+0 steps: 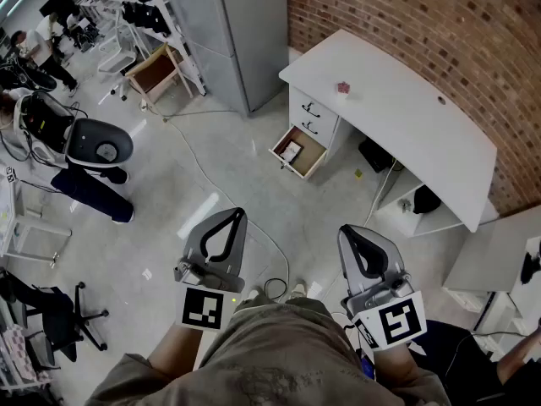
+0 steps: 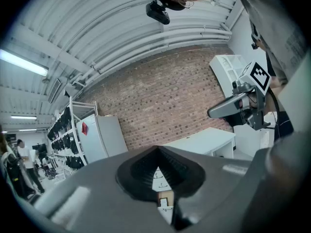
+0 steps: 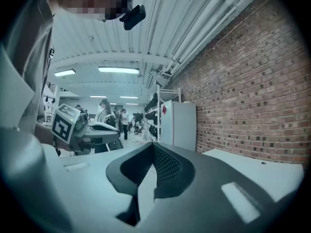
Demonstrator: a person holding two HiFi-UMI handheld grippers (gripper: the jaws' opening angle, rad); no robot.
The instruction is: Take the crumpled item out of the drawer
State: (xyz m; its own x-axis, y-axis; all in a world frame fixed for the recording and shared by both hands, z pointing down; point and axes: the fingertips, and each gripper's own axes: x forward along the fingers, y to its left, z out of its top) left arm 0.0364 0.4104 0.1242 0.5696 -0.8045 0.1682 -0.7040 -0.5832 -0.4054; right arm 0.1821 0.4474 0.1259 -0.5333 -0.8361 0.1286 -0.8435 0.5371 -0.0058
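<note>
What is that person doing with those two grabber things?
A person holds a grey gripper in each hand: left gripper and right gripper, both shut and empty. Ahead stands a white desk whose bottom wooden drawer is open, with a pale item inside. Neither gripper has reached it yet.

bright, even indoor light. in the head view the pale floor [image 1: 169, 184] carries white streaks of glare, and a soft shadow sits under the desk [image 1: 406, 100]. both gripper views are fisheye, with dark rounded corners and lines bowed at the edges. a ceiling strip light [image 3: 116, 70] burns white. the left tool [image 2: 158, 148] and right tool [image 3: 153, 144] look soft up close; the brick wall [image 3: 252, 96] is sharper.
</note>
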